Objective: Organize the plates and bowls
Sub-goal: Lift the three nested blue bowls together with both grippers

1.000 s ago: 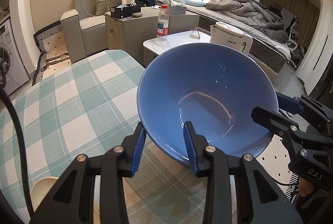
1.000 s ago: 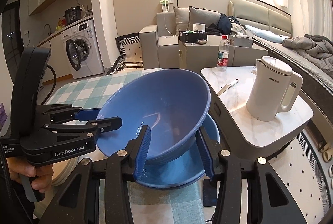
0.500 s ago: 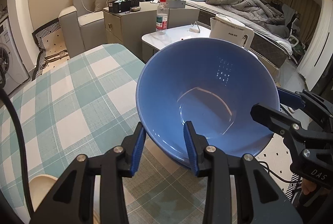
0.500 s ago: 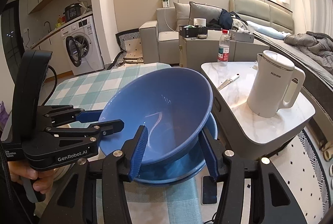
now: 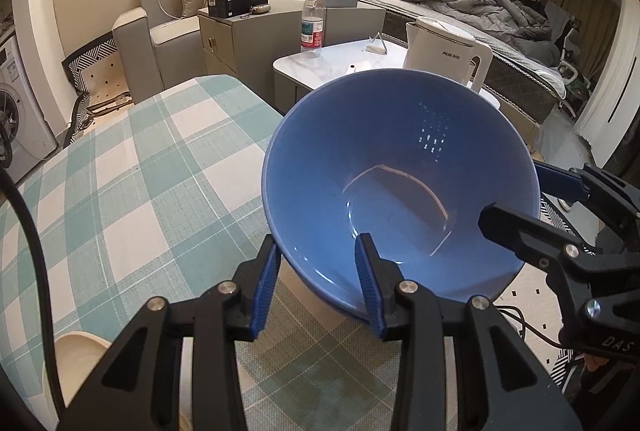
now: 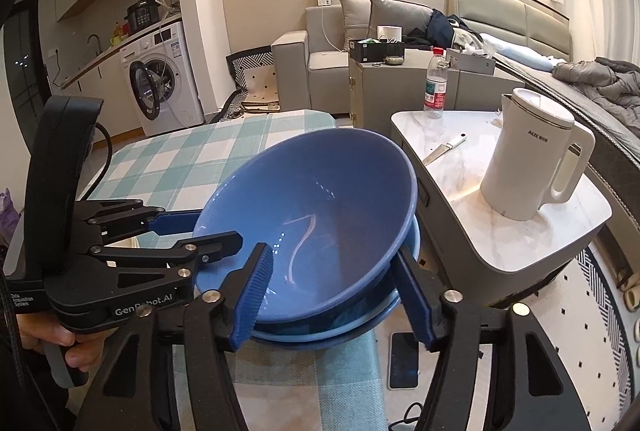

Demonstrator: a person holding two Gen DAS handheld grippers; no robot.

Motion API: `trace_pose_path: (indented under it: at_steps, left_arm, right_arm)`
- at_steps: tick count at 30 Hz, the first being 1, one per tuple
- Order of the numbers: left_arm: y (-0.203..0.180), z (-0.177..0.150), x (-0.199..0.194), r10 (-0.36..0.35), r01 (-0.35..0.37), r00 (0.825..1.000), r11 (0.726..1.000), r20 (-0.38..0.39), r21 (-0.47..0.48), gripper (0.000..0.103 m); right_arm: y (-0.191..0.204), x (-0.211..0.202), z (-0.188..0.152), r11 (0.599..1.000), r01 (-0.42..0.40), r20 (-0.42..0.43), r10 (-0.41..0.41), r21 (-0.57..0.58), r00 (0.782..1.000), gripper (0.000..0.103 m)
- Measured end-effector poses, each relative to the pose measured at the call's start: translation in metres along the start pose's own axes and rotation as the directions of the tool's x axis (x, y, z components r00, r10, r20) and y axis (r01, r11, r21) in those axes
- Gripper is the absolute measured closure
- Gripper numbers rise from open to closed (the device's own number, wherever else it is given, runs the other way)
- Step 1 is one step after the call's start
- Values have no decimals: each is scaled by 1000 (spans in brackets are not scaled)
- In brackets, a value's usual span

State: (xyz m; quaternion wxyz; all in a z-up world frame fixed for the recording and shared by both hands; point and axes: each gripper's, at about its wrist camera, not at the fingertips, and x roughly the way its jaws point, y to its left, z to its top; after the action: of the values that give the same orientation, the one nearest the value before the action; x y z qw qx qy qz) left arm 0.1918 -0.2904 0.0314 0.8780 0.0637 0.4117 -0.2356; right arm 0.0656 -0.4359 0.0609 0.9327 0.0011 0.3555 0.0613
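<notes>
A blue bowl (image 5: 400,183) leans tilted inside a second blue bowl (image 6: 352,327) at the table's right edge. My left gripper (image 5: 316,271) is shut on the upper bowl's near rim, one pad inside and one outside. From the right wrist view the left gripper (image 6: 218,231) reaches in from the left, held by a hand. My right gripper (image 6: 332,249) straddles both bowls at their near side. Its jaws are opening and the pads stand off the bowls. In the left wrist view the right gripper (image 5: 512,197) sits at the upper bowl's right rim.
A green-and-white checked cloth (image 5: 120,191) covers the table. A cream dish (image 5: 76,351) lies at its near left corner. Just right of the table a marble side table (image 6: 460,183) carries a white kettle (image 6: 528,159), a water bottle (image 6: 435,87) and a knife (image 6: 444,150).
The right gripper's jaws have spread wide apart and let go of the bowl. The upper bowl has sunk closer into the lower one. The left gripper keeps its hold.
</notes>
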Motion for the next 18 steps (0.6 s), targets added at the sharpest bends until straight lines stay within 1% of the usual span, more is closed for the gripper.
trace_pose_path:
  at_steps: [3,10,13,18]
  left_arm:
    - [-2,-1,2,25,-25,1000,1000,-2,15,65]
    - [-1,-1,7,22,-22,999,1000,-24,3,64]
    - [0,-2,6,22,-22,1000,1000,-17,-1,56]
    - [2,-1,7,10,-10,1000,1000,-21,-15,54]
  right_arm:
    - [-3,3,0,1000,15,-9,-15,5,1000,35]
    - [-14,7,-2,999,24,-22,-23,28,999,33]
    - [-17,6,-3,999,16,-17,-16,37,1000,31]
    - [-22,9,-5,999,10,-24,-9,49,1000,31]
